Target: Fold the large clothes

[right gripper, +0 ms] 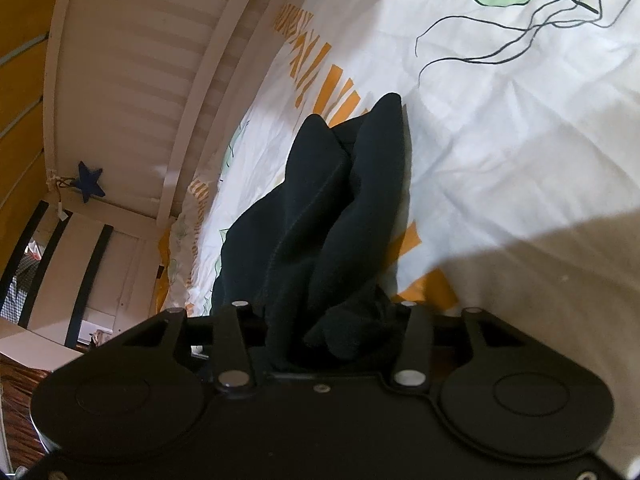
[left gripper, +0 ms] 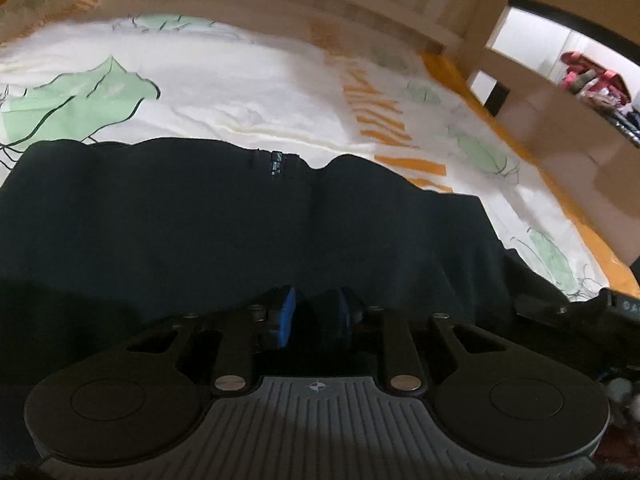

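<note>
A large black garment (left gripper: 224,216) lies spread over a white bedsheet (left gripper: 248,80) printed with green leaves and orange stripes. My left gripper (left gripper: 314,312) is shut on the near edge of the garment, its blue pads (left gripper: 286,316) pinching the cloth. In the right wrist view the black garment (right gripper: 320,216) hangs bunched in folds from my right gripper (right gripper: 324,332), which is shut on it above the bedsheet (right gripper: 500,140). The right fingertips are hidden by the cloth.
A wooden slatted bed rail (right gripper: 132,92) runs along the sheet's far side, with a blue star (right gripper: 89,181) hanging on it. A cream wall and an opening with colourful clothes (left gripper: 592,80) stand at the right. The other gripper's body (left gripper: 580,312) shows at the right edge.
</note>
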Available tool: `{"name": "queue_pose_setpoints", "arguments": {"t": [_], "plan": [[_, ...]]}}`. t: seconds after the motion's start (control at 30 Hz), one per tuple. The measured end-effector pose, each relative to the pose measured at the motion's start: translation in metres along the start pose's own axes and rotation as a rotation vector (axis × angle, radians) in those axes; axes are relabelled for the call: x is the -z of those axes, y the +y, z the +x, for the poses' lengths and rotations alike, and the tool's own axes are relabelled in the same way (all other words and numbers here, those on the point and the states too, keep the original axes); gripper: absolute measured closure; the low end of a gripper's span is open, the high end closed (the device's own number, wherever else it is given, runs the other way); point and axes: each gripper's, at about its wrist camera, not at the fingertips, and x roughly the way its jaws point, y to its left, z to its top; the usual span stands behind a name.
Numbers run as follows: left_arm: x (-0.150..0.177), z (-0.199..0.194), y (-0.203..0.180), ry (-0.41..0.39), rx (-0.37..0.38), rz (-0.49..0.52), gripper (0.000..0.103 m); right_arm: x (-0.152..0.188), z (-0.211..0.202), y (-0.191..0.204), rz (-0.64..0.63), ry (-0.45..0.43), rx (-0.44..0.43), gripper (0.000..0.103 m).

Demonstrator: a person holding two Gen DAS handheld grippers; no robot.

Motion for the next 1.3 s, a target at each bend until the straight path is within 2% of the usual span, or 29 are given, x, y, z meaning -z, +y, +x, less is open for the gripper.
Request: {"name": "queue_pose_setpoints", "arguments": {"t": [0.23,0.47,0.57,0.6,0.67,0.73,0.83,0.97,1.13,1.23,1.3], "plan": [[0.001,-0.012,-0.004,-0.009,-0.018,0.004,0.080,0.000,0.000,0.000,0.000,-0.001,0.000,0.049],[0.034,-0.049,-0.016,-0.086,-0.035,0.028,0.080,0.001,0.000,0.001,-0.002,-0.003,0.001,0.049],[0.033,-0.039,-0.008,-0.046,-0.017,-0.005,0.079,0.002,-0.002,0.005,-0.023,-0.006,0.012,0.048],[0.029,-0.034,-0.002,-0.033,0.000,-0.035,0.079,0.003,-0.003,0.008,-0.040,-0.007,0.019,0.049],[0.022,-0.025,0.009,-0.005,0.035,-0.097,0.080,0.004,-0.005,0.015,-0.086,-0.013,0.037,0.061],[0.014,-0.022,0.017,0.027,0.064,-0.148,0.080,0.003,-0.008,0.025,-0.131,-0.023,0.038,0.068],[0.008,-0.030,0.020,0.061,0.093,-0.124,0.080,0.002,-0.014,0.052,-0.210,-0.031,0.048,0.071],[0.010,-0.065,0.036,0.023,0.073,-0.120,0.079,0.007,-0.014,0.101,-0.291,-0.020,0.066,0.070],[0.021,-0.112,0.081,-0.041,0.011,-0.158,0.077,0.025,0.002,0.168,-0.408,0.002,0.072,0.070],[0.029,-0.133,0.109,-0.061,-0.059,-0.196,0.076,0.040,0.020,0.199,-0.452,0.028,0.038,0.070],[0.034,-0.147,0.128,-0.083,-0.074,-0.239,0.076,0.053,0.039,0.218,-0.485,0.061,0.021,0.070]]}}
